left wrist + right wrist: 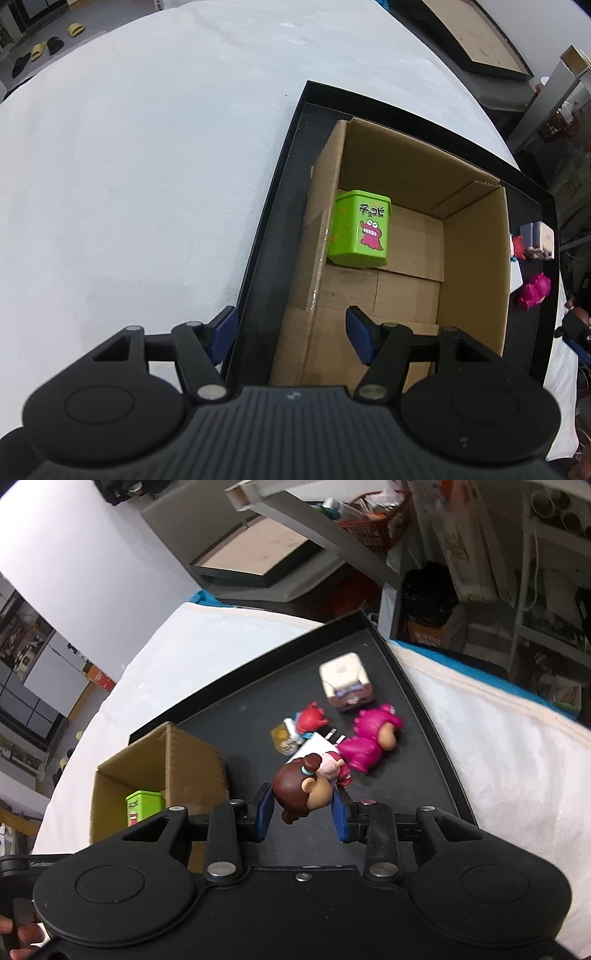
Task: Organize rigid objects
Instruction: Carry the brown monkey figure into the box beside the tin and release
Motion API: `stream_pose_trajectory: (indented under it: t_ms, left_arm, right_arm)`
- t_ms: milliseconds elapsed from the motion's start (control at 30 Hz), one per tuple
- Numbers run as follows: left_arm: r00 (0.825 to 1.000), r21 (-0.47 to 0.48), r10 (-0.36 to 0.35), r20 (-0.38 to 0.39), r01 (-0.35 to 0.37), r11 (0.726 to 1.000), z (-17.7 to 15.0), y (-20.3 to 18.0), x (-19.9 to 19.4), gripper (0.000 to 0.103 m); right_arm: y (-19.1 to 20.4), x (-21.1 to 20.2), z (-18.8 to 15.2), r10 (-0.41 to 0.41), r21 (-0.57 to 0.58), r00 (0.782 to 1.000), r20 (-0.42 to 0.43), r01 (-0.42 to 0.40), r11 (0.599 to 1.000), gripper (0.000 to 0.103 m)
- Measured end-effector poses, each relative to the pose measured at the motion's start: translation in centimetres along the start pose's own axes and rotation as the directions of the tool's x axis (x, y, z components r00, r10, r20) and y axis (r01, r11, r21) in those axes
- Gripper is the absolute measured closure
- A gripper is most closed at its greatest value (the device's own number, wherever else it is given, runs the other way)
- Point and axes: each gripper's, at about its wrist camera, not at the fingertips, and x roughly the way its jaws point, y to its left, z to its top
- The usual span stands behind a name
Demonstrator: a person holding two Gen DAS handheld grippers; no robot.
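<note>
A brown cardboard box (476,254) stands open in a black tray (284,155) on a white cloth. Inside it lies a green tin (360,230) with a pink cartoon creature. My left gripper (291,332) hangs open over the box's near-left wall, one finger outside, one inside. My right gripper (303,808) is shut on a brown-haired doll figure (306,790), held by the head above the tray (229,716). Beyond it on the tray lie a pink figure (364,738), a red figure (314,718) and a cream cube toy (345,681). The box (188,760) and tin (144,803) show at left.
A white card (317,744) and a small yellow packet (282,738) lie among the toys. The white cloth (147,166) spreads wide to the left of the tray. Shelves, a framed board (255,550) and clutter stand beyond the table's far edge.
</note>
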Motion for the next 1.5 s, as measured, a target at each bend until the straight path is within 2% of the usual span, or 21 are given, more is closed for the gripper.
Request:
stream_pose_trajectory:
  t_ms: [200, 467, 833, 933, 1500]
  left_arm:
    - [1.0, 0.017, -0.007, 0.002, 0.007, 1.0, 0.1, -0.2, 0.4, 0.041]
    - [0.998, 0.008, -0.069, -0.003, 0.069, 0.998, 0.0, 0.0, 0.9, 0.046]
    - [0.993, -0.025, -0.118, -0.028, 0.118, 0.993, 0.2, 0.8, 1.9, 0.078]
    - [0.994, -0.009, -0.106, -0.028, 0.106, 0.994, 0.1, 0.9, 1.9, 0.086]
    - [0.987, -0.029, -0.153, -0.045, 0.152, 0.988, 0.4, 2.2, 2.3, 0.085]
  right_arm:
    - [2.4, -0.3, 0.2, 0.015, -0.046, 1.0, 0.01, -0.015, 0.999, 0.07]
    - [5.9, -0.3, 0.4, 0.036, -0.126, 0.999, 0.0, -0.036, 0.991, 0.07]
    - [10.7, -0.2, 0.3, 0.097, -0.23, 0.995, -0.022, -0.099, 0.968, 0.07]
    - [12.1, 0.2, 0.1, 0.105, -0.263, 0.994, -0.034, -0.111, 0.958, 0.07]
    - [17.8, 4.1, -0.7, 0.04, -0.393, 0.996, -0.078, -0.068, 0.917, 0.069]
